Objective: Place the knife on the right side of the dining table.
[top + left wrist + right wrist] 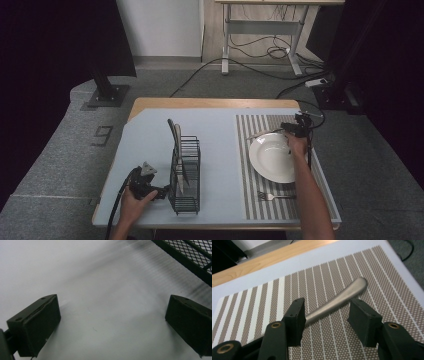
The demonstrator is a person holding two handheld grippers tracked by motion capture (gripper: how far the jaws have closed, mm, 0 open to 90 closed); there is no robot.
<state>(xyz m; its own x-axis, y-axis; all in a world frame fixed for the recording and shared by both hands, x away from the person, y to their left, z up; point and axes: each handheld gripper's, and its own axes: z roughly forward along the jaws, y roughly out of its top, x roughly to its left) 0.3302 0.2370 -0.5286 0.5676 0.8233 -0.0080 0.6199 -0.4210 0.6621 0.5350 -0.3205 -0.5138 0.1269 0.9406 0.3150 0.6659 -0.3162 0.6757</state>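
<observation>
On the desk (150, 125), a striped placemat (332, 282) is seen bearing a metal utensil handle (337, 301) between the parted jaws of the right hand-held gripper (325, 315), while the left hand-held gripper (112, 322), also parted, is held beside the black wire rack (185, 175).

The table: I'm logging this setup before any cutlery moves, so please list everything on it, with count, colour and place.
Table: one, pale blue top with wooden edge.
Placemat: one, brown and white stripes, right half.
Plate: one, white, on the placemat.
Fork: one, silver, on the placemat near the plate's close edge.
Metal utensil handle: one, silver, on the placemat's far part.
Wire rack: one, black, centre-left, utensils standing in it.
Left gripper: black, jaws open, beside the rack.
Right gripper: black, jaws open, astride the handle.
</observation>
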